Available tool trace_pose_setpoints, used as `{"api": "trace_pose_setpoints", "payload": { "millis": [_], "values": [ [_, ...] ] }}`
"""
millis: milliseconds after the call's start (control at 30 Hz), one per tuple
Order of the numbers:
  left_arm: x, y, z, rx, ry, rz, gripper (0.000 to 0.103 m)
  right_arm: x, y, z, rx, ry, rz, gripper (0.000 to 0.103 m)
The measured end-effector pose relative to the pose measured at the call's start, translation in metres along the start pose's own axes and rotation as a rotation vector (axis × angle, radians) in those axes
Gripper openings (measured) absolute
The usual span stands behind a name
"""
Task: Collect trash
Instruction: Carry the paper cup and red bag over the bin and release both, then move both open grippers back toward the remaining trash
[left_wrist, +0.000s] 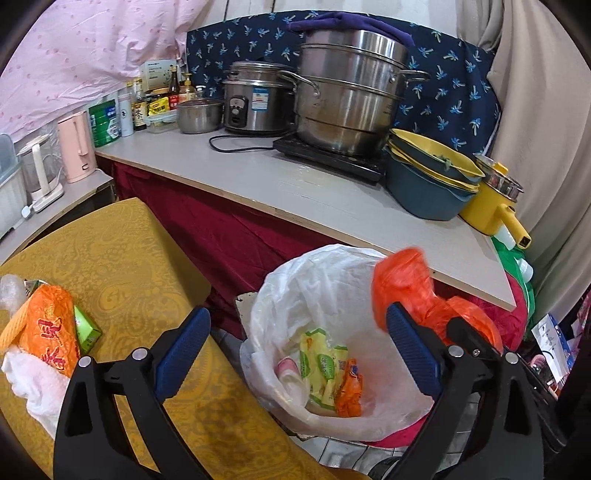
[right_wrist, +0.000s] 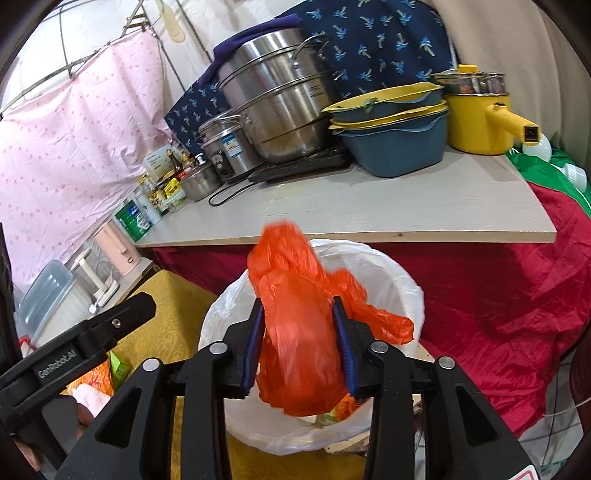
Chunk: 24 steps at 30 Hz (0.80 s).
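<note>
Orange bag (right_wrist: 295, 332) between blue pads of right tool (right_wrist: 301, 341), directly above white-lined bin (right_wrist: 402, 280). Pads alongside bag; firm pressure not confirmed, grip judged loosening. Left tool (left_wrist: 295, 354) open wide, empty, over bin's near edge. Wrappers (left_wrist: 328, 373) already at bin bottom.

Step in hand, by judgement: release of bag into bin. Next move calls for wider jaws and clear fall inside liner, not onto rim.

More trash left on yellow cloth (left_wrist: 122, 258): orange packet (left_wrist: 48, 328), green carton (left_wrist: 86, 328), white tissue (left_wrist: 33, 387).

Behind bin, grey tabletop (left_wrist: 258, 173) over red cloth (right_wrist: 498, 295), crowded: steel steamer (left_wrist: 351, 92), rice cooker (left_wrist: 255, 99), blue basins (left_wrist: 424, 192), yellow pot (left_wrist: 491, 210). Pink sheet (left_wrist: 85, 48) hung at rear.
</note>
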<state>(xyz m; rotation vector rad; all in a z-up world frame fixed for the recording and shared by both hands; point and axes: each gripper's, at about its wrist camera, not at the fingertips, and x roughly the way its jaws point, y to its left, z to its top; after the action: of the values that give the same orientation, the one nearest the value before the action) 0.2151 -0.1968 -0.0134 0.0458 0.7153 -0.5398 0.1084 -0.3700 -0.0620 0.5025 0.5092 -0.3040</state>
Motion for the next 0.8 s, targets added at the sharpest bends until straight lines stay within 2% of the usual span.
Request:
{"api": "trace_pose_setpoints", "payload": {
  "millis": [100,167,800],
  "values": [
    [-0.003,0.008,0.0,-0.008,-0.004,0.012,0.092,0.0,0.006,0.001,-0.004,-0.006,0.011,0.049],
    [-0.006,0.012,-0.001,-0.011,-0.007,0.022,0.092,-0.003,0.011,0.002,-0.006,-0.02,0.013,0.052],
    [-0.051,0.06,-0.006,-0.066,-0.062,0.111,0.093,-0.037,0.066,0.005,-0.079,-0.063,0.054,0.061]
  ]
}}
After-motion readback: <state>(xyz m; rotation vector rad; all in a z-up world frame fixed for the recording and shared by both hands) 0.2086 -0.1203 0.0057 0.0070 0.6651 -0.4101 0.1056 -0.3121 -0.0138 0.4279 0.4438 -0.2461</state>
